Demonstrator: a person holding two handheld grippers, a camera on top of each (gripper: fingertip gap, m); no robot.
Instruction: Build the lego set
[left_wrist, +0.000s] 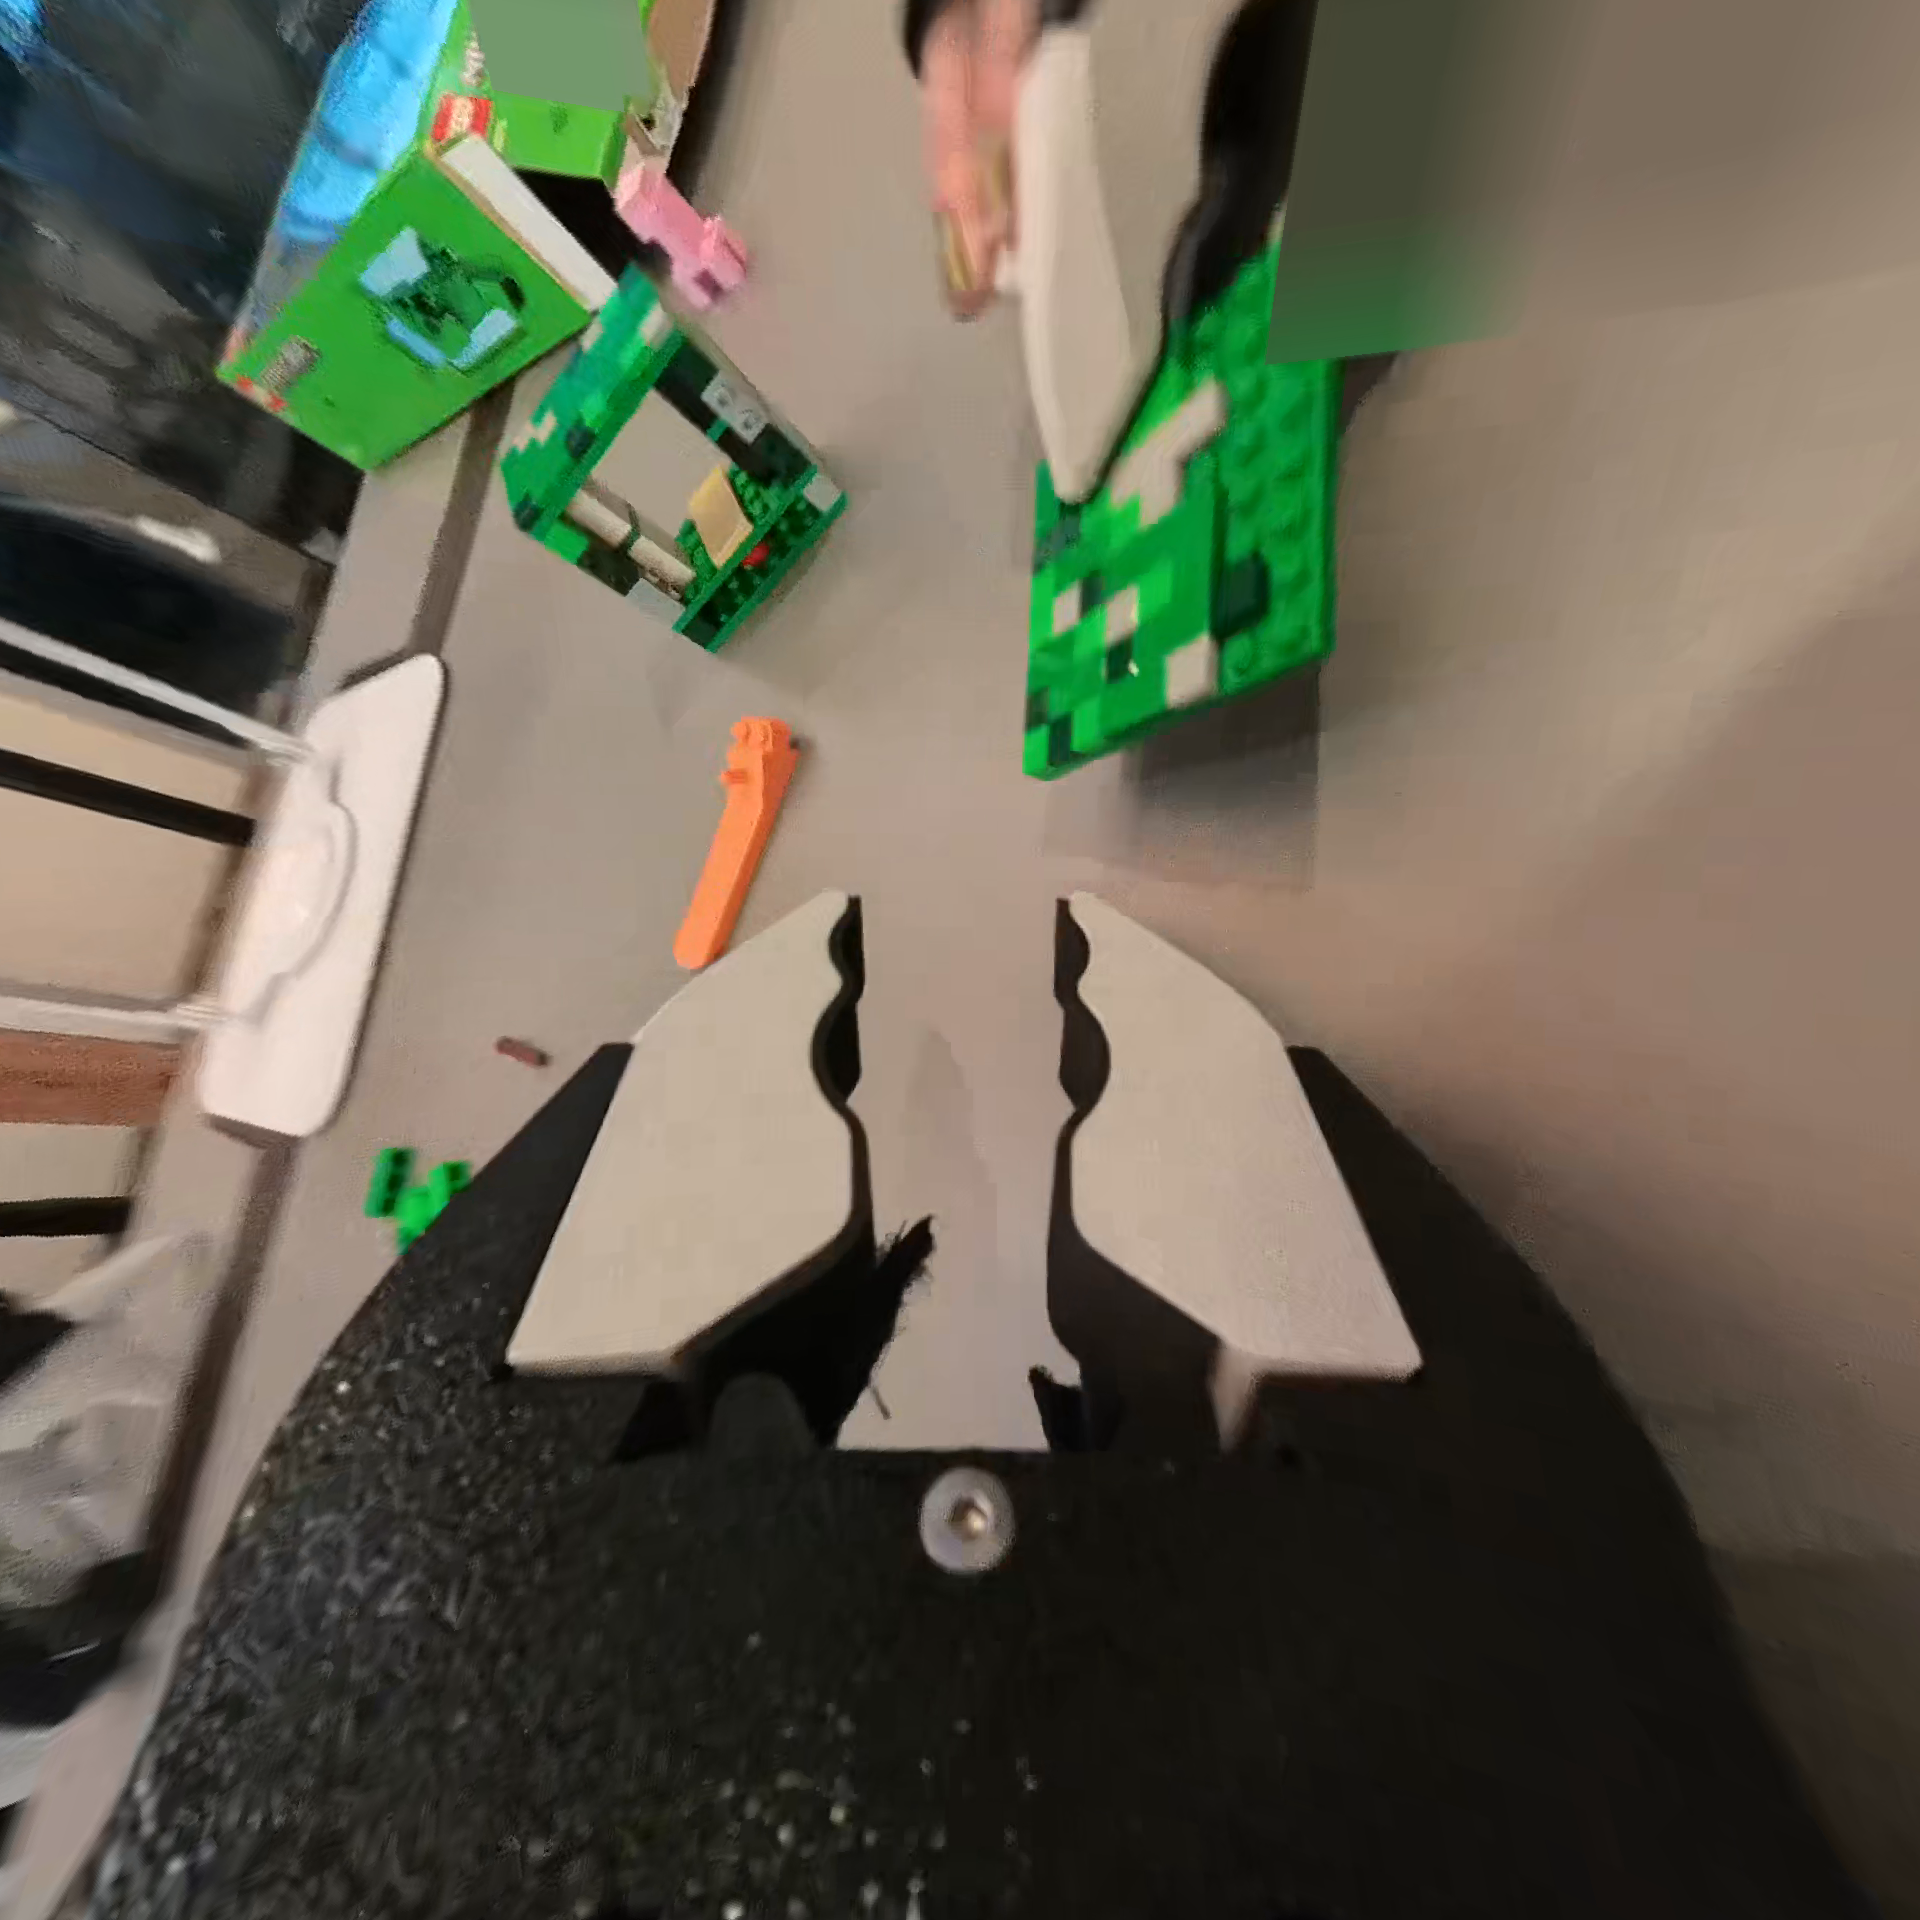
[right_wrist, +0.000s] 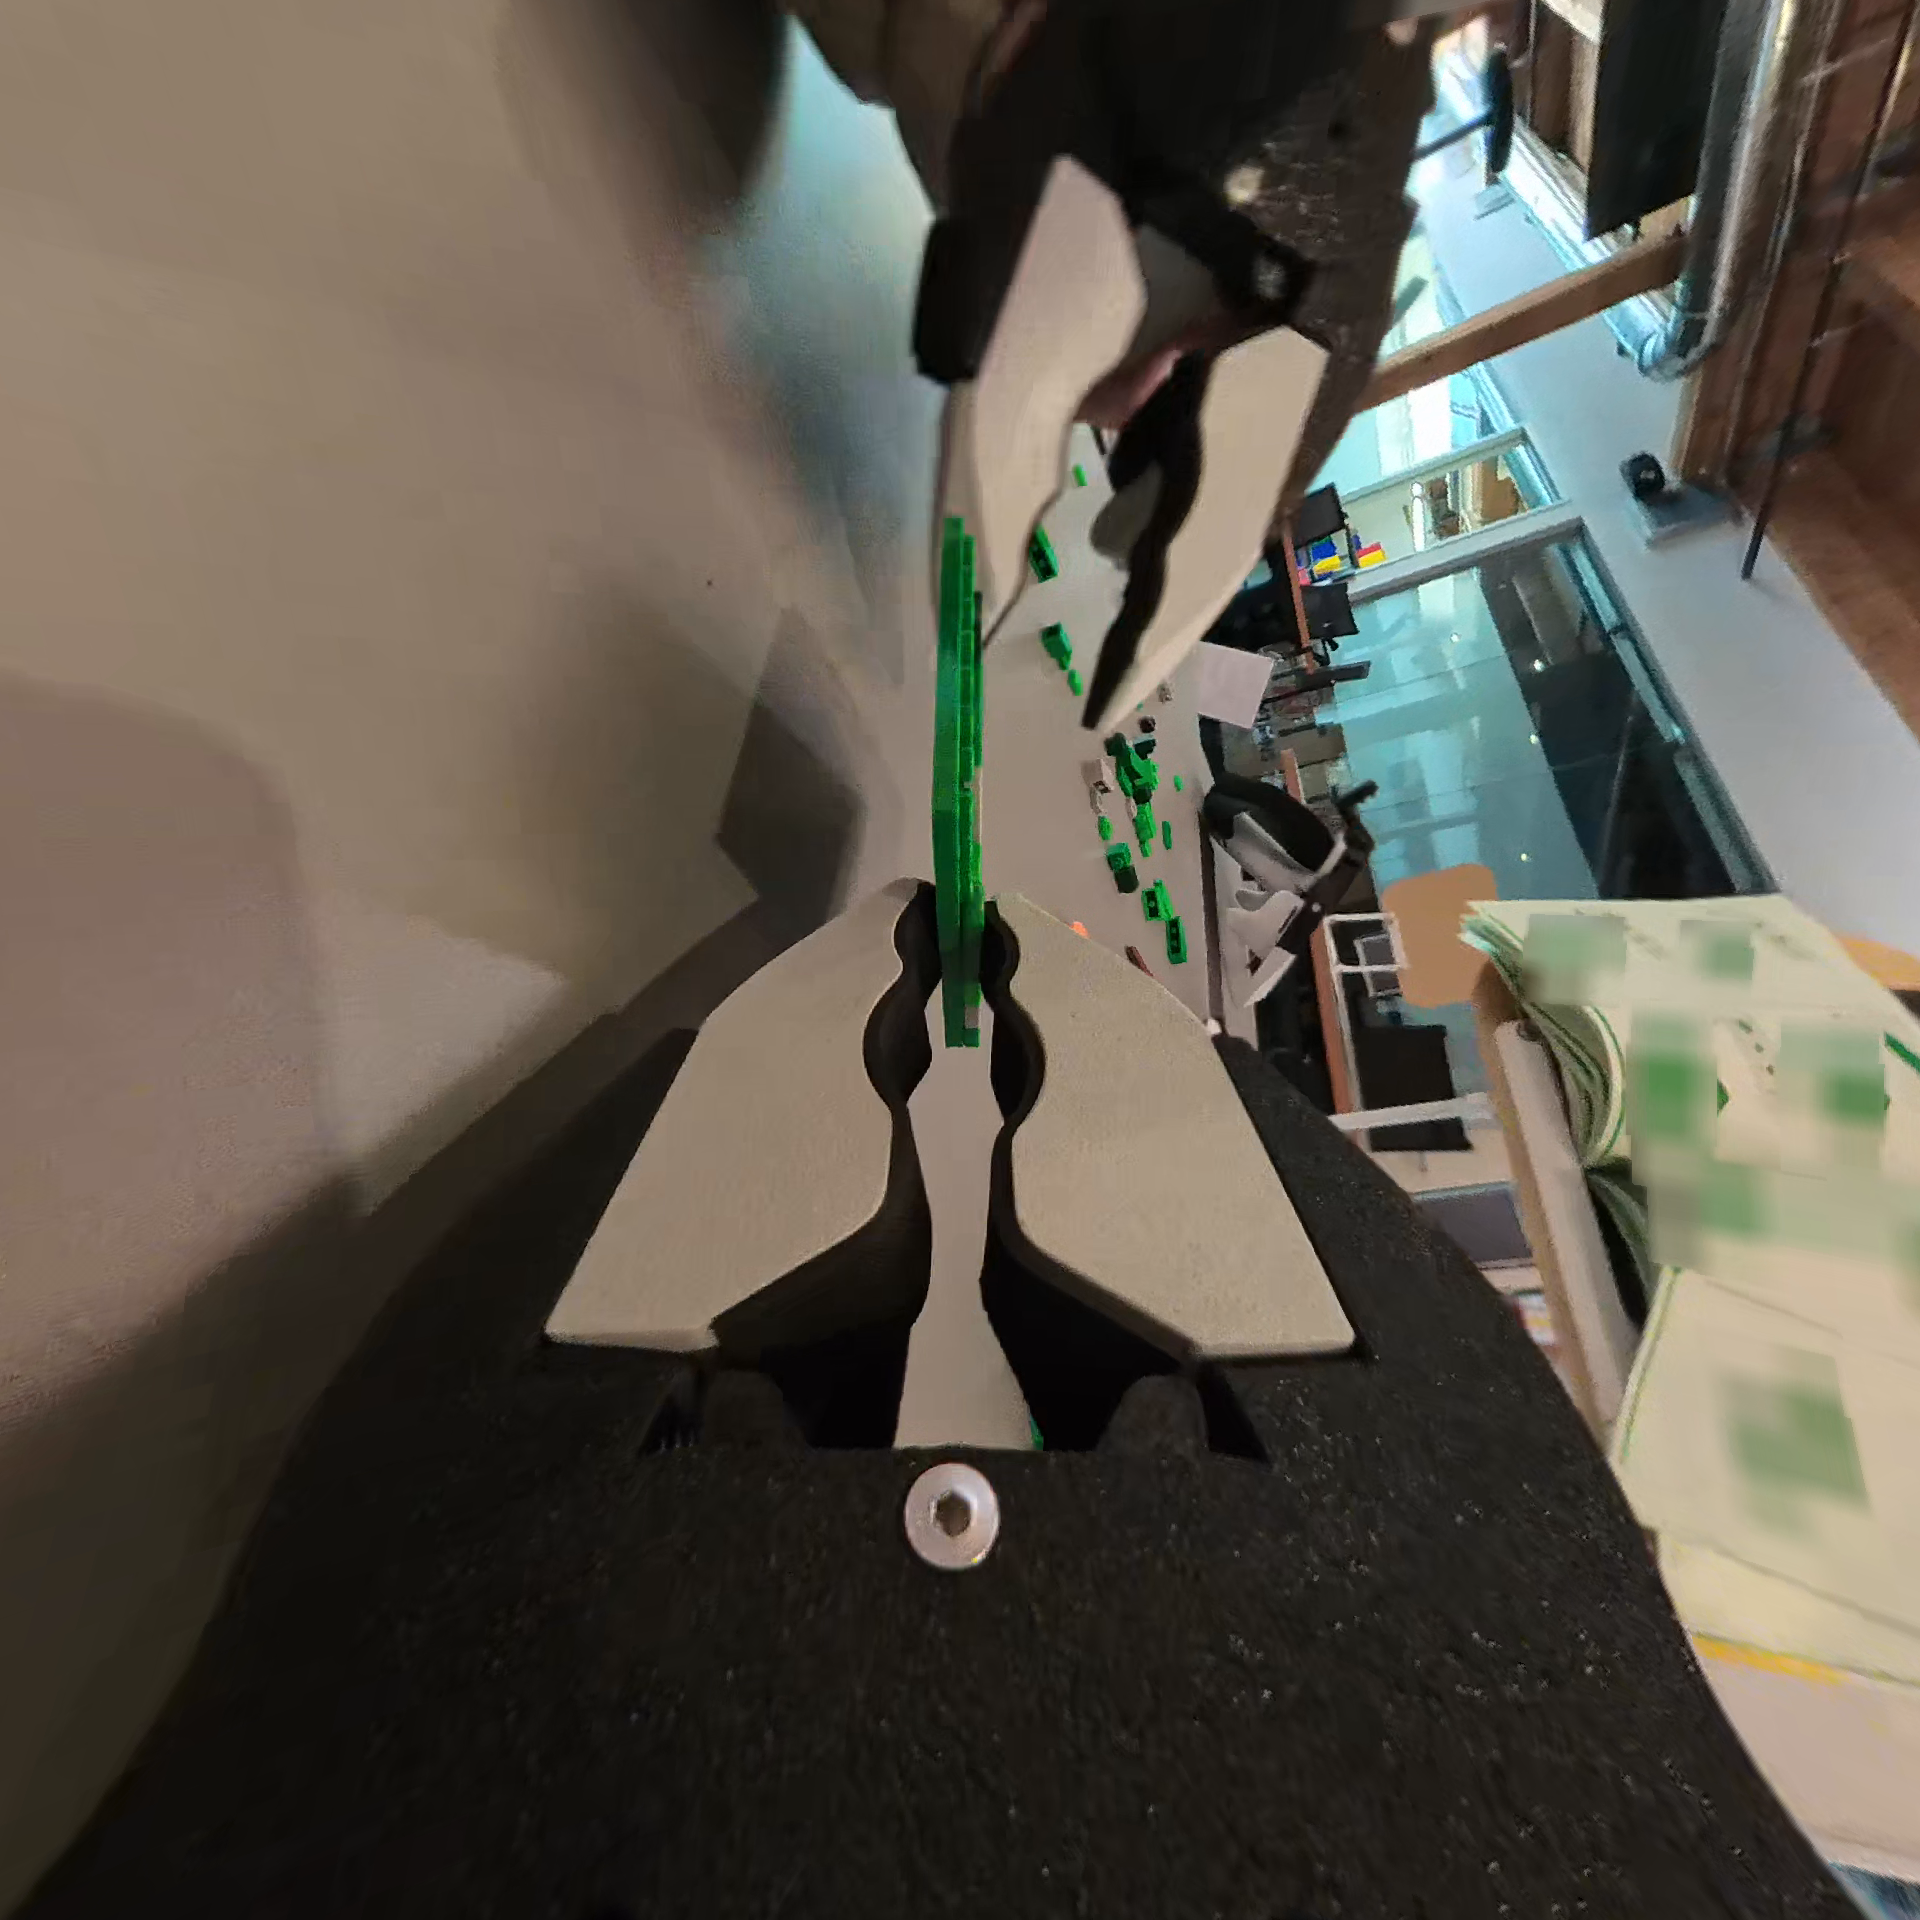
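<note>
Plate clamped edgewise (upright) between right gripper jaws

Green plate checkered with white and dark squares; orange separator tool; pink figure.

A grey counter carries everything. At its left edge sits a white flat holder. Beyond the counter, glass partitions and a wooden beam show.

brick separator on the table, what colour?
Orange brick separator; shows best in the left wrist view.
</note>
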